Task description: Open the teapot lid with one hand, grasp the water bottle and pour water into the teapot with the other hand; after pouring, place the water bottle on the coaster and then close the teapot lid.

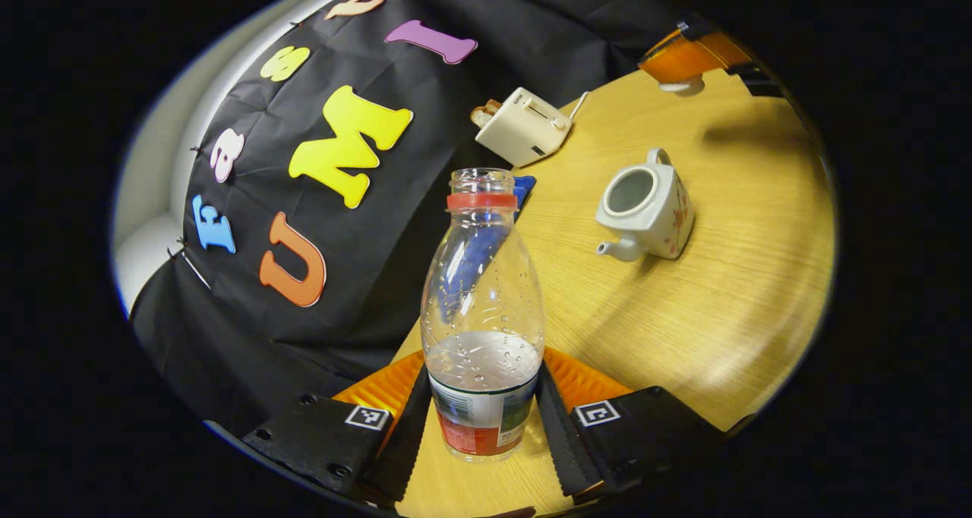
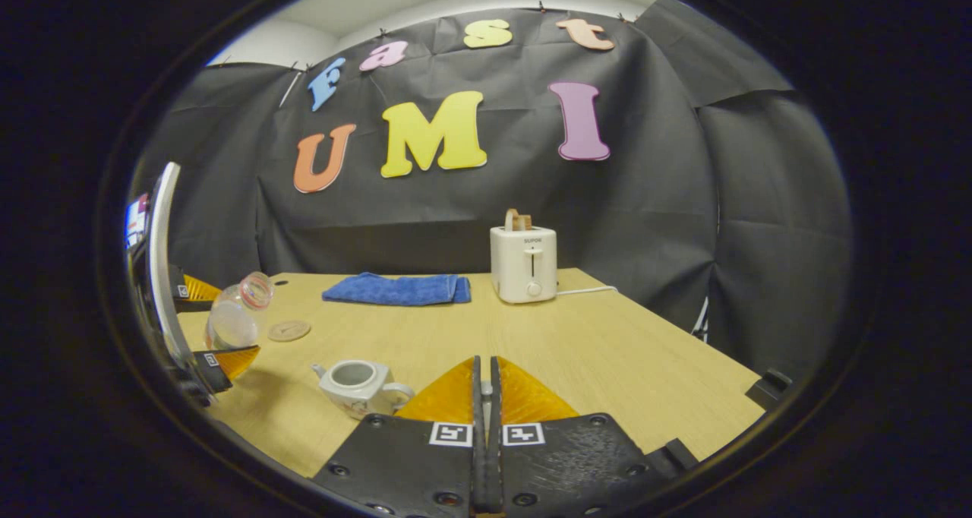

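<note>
My left gripper (image 1: 484,404) is shut on the lower body of a clear water bottle (image 1: 482,290), uncapped, with a red neck ring and some water in it, held over the table's edge. The white teapot (image 1: 645,213) stands lidless on the wooden table (image 1: 744,305), to the right of the bottle and apart from it. Farther off, my right gripper (image 1: 683,62) holds the white teapot lid (image 1: 681,86) in the air. In the right gripper view, the fingers (image 2: 484,370) are nearly closed together, the teapot (image 2: 358,385) sits low left, and the tilted bottle (image 2: 237,313) hangs beside a round coaster (image 2: 288,330).
A white toaster (image 2: 524,263) with bread in its slot stands at the back of the table, its cord trailing right. A folded blue towel (image 2: 396,289) lies to its left. Black cloth walls close the booth behind and to the right.
</note>
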{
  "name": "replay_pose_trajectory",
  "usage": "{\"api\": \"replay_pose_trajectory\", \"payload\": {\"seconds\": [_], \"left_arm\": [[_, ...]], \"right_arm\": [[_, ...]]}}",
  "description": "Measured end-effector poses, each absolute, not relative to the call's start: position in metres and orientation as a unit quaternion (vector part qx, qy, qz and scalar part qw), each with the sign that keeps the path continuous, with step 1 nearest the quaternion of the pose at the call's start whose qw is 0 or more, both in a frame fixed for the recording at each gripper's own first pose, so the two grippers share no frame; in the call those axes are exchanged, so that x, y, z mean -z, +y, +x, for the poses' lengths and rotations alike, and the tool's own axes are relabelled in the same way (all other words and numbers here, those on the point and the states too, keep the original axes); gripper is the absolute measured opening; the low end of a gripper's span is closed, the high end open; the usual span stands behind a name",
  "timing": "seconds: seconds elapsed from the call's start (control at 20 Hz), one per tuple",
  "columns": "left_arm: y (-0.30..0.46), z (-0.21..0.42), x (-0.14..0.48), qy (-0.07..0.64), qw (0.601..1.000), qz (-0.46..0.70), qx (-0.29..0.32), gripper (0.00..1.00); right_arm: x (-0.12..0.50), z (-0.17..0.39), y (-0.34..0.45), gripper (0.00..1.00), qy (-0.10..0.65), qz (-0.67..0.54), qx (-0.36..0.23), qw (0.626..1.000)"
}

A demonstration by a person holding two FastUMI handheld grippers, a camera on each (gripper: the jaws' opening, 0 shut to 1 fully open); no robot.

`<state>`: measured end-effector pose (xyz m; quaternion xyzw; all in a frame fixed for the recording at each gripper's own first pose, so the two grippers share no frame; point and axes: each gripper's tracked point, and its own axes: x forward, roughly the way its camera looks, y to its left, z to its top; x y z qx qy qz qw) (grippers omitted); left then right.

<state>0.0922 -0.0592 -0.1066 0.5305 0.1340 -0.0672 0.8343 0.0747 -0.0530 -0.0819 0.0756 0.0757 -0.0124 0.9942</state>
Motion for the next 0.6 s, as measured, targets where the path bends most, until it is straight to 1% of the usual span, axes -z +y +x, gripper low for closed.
{"api": "replay_pose_trajectory", "payload": {"seconds": [0.05,0.1,0.2,0.25,0.3,0.6], "left_arm": [[-0.059,0.094,0.108,0.136,0.825,0.545,0.068,0.77],[-0.060,0.095,0.109,0.138,0.816,0.558,0.070,0.74],[-0.062,0.095,0.111,0.144,0.795,0.585,0.075,0.73],[-0.062,0.096,0.111,0.144,0.785,0.597,0.078,0.77],[-0.062,0.096,0.111,0.147,0.776,0.609,0.078,0.73],[-0.075,0.100,0.098,0.138,0.717,0.680,0.074,0.74]], "right_arm": [[0.082,0.074,-0.055,0.00,0.075,0.071,0.016,0.994],[0.082,0.074,-0.059,0.00,0.075,0.065,0.021,0.995],[0.082,0.073,-0.061,0.00,0.075,0.056,0.026,0.995],[0.082,0.074,-0.062,0.00,0.075,0.055,0.027,0.995],[0.081,0.075,-0.062,0.00,0.074,0.055,0.027,0.995],[0.079,0.074,-0.077,0.00,0.068,0.040,0.049,0.996]]}}
